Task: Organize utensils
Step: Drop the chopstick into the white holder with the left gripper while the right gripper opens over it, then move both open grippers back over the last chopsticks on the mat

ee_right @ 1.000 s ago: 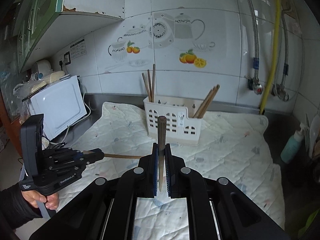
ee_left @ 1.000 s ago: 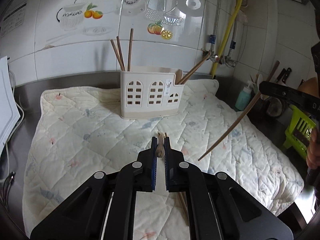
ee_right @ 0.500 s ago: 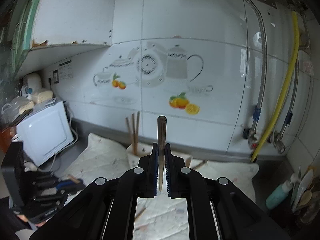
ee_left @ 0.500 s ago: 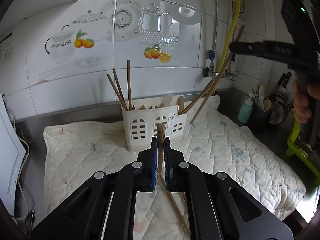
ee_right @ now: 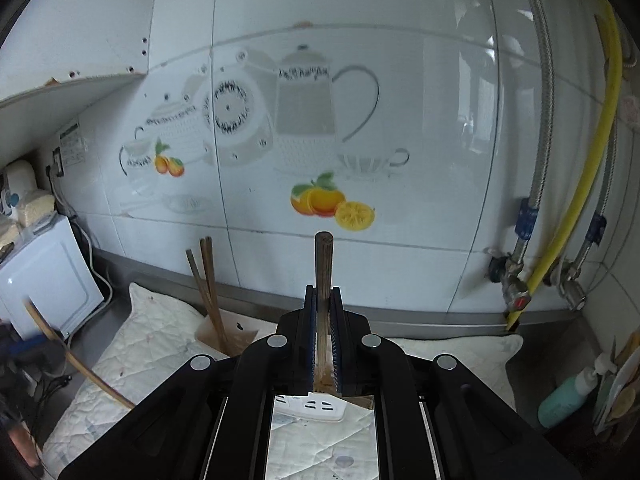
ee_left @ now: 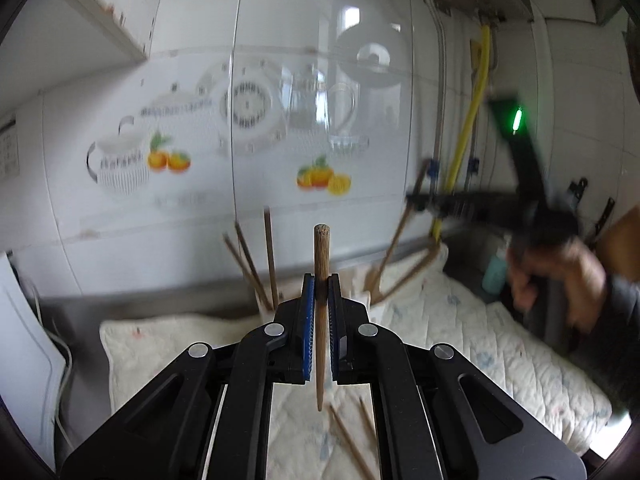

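My left gripper (ee_left: 319,284) is shut on a wooden chopstick (ee_left: 321,256), held upright above the quilted mat (ee_left: 460,320). My right gripper (ee_right: 323,296) is shut on another wooden chopstick (ee_right: 323,260), held upright just above the white utensil holder (ee_right: 310,406). The holder's top shows behind my left fingers, with several chopsticks (ee_left: 268,264) standing in it. In the left wrist view the right gripper (ee_left: 416,200) is blurred at the right, its chopstick (ee_left: 394,244) slanting down toward the holder's right end. Two loose chopsticks (ee_left: 352,436) lie on the mat below my left gripper.
A tiled wall with teapot and orange decals stands behind. A white appliance (ee_right: 44,280) stands at the left. Yellow hose (ee_right: 576,200) and pipes are at the right, with a teal soap bottle (ee_right: 564,400) below them. The mat (ee_right: 160,328) covers a steel counter.
Both grippers have risen and moved toward the wall and holder. The right gripper has come down over the holder with its chopstick. The left gripper has lifted its chopstick higher off the mat.
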The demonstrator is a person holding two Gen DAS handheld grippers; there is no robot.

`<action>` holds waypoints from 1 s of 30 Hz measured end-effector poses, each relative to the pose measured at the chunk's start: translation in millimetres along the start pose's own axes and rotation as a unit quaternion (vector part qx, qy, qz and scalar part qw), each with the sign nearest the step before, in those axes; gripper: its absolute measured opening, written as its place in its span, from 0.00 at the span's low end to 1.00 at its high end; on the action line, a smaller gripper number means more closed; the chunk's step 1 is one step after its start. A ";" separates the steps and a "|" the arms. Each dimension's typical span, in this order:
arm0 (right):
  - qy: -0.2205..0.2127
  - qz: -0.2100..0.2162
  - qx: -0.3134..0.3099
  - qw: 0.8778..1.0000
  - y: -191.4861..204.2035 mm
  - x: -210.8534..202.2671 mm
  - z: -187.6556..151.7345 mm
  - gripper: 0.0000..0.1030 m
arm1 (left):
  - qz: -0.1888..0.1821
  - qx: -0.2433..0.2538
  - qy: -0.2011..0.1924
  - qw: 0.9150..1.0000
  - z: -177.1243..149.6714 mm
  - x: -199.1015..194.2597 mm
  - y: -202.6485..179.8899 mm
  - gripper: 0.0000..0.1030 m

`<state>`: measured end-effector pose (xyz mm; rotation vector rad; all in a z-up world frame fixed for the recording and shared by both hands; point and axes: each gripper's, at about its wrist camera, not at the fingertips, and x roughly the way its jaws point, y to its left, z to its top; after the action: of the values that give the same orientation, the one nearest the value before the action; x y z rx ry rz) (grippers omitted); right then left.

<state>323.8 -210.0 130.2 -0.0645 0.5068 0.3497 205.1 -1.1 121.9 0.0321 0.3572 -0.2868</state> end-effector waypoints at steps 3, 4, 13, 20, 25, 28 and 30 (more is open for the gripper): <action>0.021 -0.002 -0.004 1.000 -0.8 17.9 -8.0 0.06 | 0.005 0.007 -0.021 1.000 22.6 2.5 -0.5 0.05; 0.028 -0.003 -0.006 1.000 -1.1 24.0 -11.8 0.06 | 0.006 0.008 -0.026 1.000 29.7 4.2 -0.7 0.05; 0.048 -0.009 -0.022 0.999 -3.6 38.5 -27.6 0.08 | 0.045 0.021 -0.073 0.996 75.2 26.1 1.6 0.05; 0.024 -0.014 -0.028 0.999 -11.2 16.4 -29.5 0.22 | 0.057 0.000 -0.077 0.995 82.3 57.7 12.4 0.05; 0.011 -0.006 -0.035 0.999 -10.0 -1.3 -37.7 0.24 | 0.062 -0.022 -0.062 0.996 73.0 79.0 25.4 0.05; 0.003 0.004 -0.038 0.999 -5.0 -14.4 -48.5 0.27 | 0.060 -0.039 -0.047 0.996 65.2 91.3 34.8 0.05; 0.001 0.014 -0.040 0.999 0.0 -22.3 -58.4 0.27 | 0.054 -0.054 -0.033 0.996 59.6 99.3 42.0 0.05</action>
<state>278.5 -225.5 90.0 -0.1359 0.4965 0.3972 326.2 7.4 142.3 -0.0647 0.3037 -0.1602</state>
